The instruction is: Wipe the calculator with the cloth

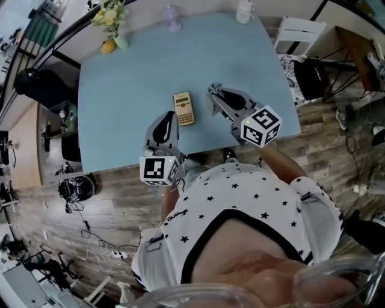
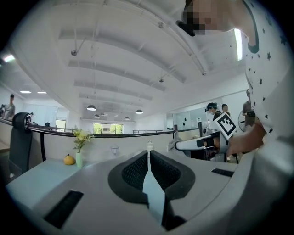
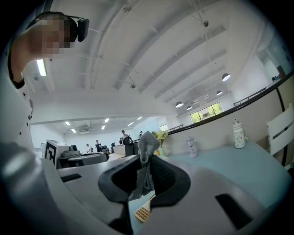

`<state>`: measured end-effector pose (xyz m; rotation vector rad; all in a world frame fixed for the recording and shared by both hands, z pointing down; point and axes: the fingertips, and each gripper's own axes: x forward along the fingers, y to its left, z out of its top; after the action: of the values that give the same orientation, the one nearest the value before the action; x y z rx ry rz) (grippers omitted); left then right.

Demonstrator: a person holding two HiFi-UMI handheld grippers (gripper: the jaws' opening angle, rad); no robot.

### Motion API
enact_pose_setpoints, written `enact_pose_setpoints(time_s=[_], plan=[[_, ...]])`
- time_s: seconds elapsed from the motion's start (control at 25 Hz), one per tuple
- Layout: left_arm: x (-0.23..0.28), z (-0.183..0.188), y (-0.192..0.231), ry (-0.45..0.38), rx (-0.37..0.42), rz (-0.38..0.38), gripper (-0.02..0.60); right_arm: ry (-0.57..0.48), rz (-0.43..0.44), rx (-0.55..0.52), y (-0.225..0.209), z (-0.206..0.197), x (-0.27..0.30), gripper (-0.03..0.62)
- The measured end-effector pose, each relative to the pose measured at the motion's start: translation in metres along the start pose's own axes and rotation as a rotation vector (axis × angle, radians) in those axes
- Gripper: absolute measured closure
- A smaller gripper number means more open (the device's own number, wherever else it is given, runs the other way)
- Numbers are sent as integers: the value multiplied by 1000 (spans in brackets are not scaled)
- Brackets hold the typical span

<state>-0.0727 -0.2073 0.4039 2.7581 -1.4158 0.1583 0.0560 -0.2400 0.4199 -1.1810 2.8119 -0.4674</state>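
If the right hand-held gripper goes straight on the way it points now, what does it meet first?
Probably the vase of yellow flowers at the far side of the table; it shows just behind the cloth in the right hand-held gripper. The calculator lies below that line. Depth is unclear.

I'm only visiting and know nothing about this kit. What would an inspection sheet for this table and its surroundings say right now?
Surface: light blue table, the person stands at its near edge.
Job's things: calculator lies flat near the front edge; grey cloth hangs pinched, beside the calculator, not on it.
Clutter: vase of yellow flowers, orange fruit, small clear glass and white bottle along the far edge.
Grippers: left gripper jaws together, nothing between; right gripper jaws closed on the cloth.
Cables: loose cables on the floor at the left.
Surroundings: wooden floor, white chair at the right.
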Motion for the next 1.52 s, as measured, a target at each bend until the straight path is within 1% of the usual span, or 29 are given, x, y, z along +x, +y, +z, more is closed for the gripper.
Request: enact_pose_setpoints(time_s=[0.16, 0.28, 0.64, 0.84, 1.16, 1.36, 1.52], plan=[[11, 5, 25, 1, 17, -83, 541, -9, -85, 12, -3, -1, 17, 544], [16, 8, 44, 1, 20, -127, 541, -5, -135, 23, -2, -5, 33, 544], [18, -4, 93, 14, 1, -200, 541, 37, -264, 45, -7, -35, 70, 543], [21, -9, 115, 12, -1, -232, 541, 64, -316, 63, -10, -53, 87, 543], [13, -20, 142, 18, -22, -250, 541, 130, -352, 72, -7, -84, 117, 543], [10, -23, 160, 18, -25, -247, 541, 175, -349, 79, -6, -101, 140, 542], [11, -22, 170, 9, -26, -246, 541, 215, -328, 79, -5, -113, 160, 542]])
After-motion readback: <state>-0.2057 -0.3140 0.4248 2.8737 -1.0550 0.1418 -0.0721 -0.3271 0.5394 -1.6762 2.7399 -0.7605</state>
